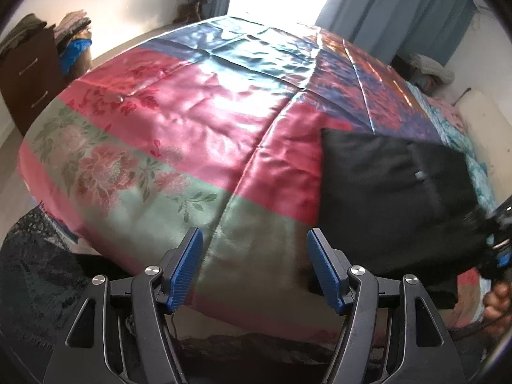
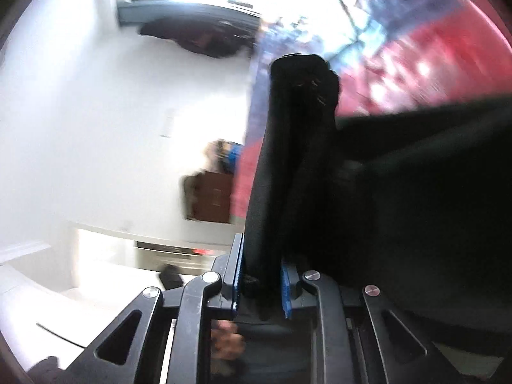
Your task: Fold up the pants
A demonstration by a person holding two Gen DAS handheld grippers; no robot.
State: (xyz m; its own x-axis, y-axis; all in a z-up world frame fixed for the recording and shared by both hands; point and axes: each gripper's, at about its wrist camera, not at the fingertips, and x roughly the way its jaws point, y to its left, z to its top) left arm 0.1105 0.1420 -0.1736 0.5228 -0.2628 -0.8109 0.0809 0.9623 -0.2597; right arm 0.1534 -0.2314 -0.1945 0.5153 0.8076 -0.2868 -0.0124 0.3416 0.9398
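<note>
the pants [image 1: 393, 192] lie as a dark, already doubled slab on the right side of the bed [image 1: 179, 134], on its satin patchwork cover, with one end gathered up in the right gripper [image 2: 260, 283]. its fingers [image 2: 237, 275] are clamped on a thick bunch of black cloth that stands up between the blue pads, so several layers look caught at once.

the step in hand appears to be carrying that held end over the rest to make the next fold. to do it well, i would lift just enough for the cloth to clear itself, keep the bunch level so both edges travel together, and lay it down square on the far edge instead of dropping it. the satin looks slippery, so the lower layers may slide if the pull goes sideways; a hold from the free gripper on the near part of the slab would help.

the left gripper [image 1: 254, 268] hovers over the near edge of the bed, just left of the pants, with its fingers [image 1: 187, 267] spread wide and nothing between them. it points forward across the bed, roughly level. the right gripper's view is rolled hard to one side and smeared, which suggests it is turned over and moving; from the left view it sits low at the pants' near right corner [image 1: 499, 243].
</note>
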